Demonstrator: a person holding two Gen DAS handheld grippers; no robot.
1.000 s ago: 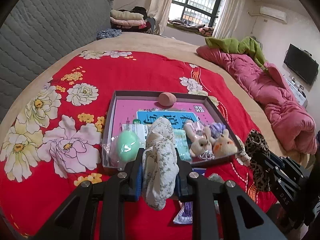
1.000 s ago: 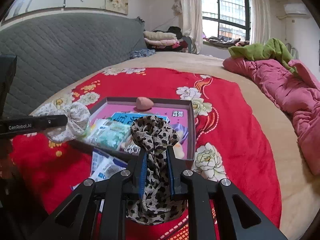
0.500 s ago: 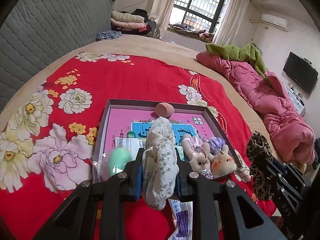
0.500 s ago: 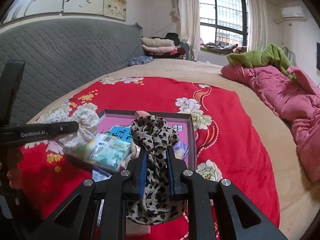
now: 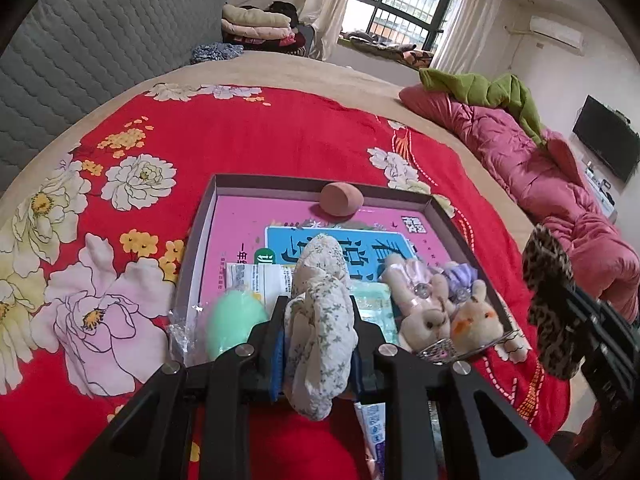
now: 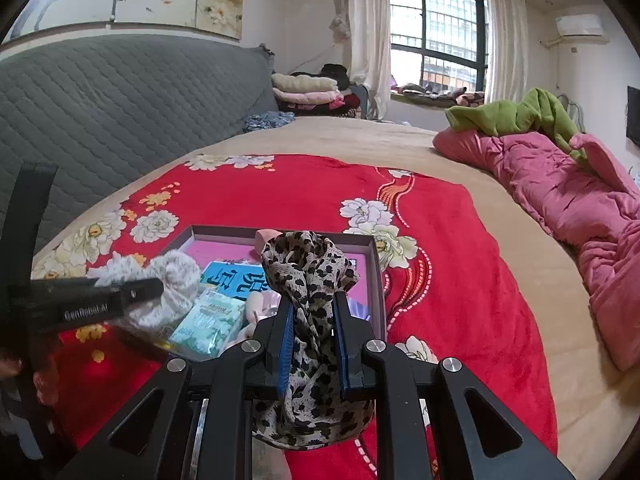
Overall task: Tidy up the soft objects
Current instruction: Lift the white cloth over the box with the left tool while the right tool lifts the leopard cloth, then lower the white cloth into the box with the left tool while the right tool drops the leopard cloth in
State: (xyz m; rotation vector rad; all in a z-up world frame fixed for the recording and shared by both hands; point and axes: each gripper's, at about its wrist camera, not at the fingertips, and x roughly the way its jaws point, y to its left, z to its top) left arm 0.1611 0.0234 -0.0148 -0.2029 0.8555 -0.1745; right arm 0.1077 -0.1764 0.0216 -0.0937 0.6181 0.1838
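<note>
My left gripper (image 5: pixel 318 320) is shut on a white floral scrunchie (image 5: pixel 320 312), held above the near edge of a shallow grey box (image 5: pixel 256 179) with a pink floor. My right gripper (image 6: pixel 313 324) is shut on a leopard-print scrunchie (image 6: pixel 308 276), just right of the box. In the box lie a pink sponge egg (image 5: pixel 341 199), a green sponge egg (image 5: pixel 236 322), two plush bunnies (image 5: pixel 452 314), a purple scrunchie (image 5: pixel 460 274) and tissue packs (image 6: pixel 210 322). The leopard scrunchie (image 5: pixel 548 276) and right gripper show at the left wrist view's right edge.
The box rests on a red flowered blanket (image 5: pixel 248 136) over a beige bed. A pink quilt (image 6: pixel 560 188) with a green cloth (image 6: pixel 516 114) lies to the right. A grey padded headboard (image 6: pixel 120 100) stands left. Loose packets (image 5: pixel 374 424) lie before the box.
Both grippers have moved in closer over the near edge of the box, each still clamped on its scrunchie. The left one has sunk a little.
</note>
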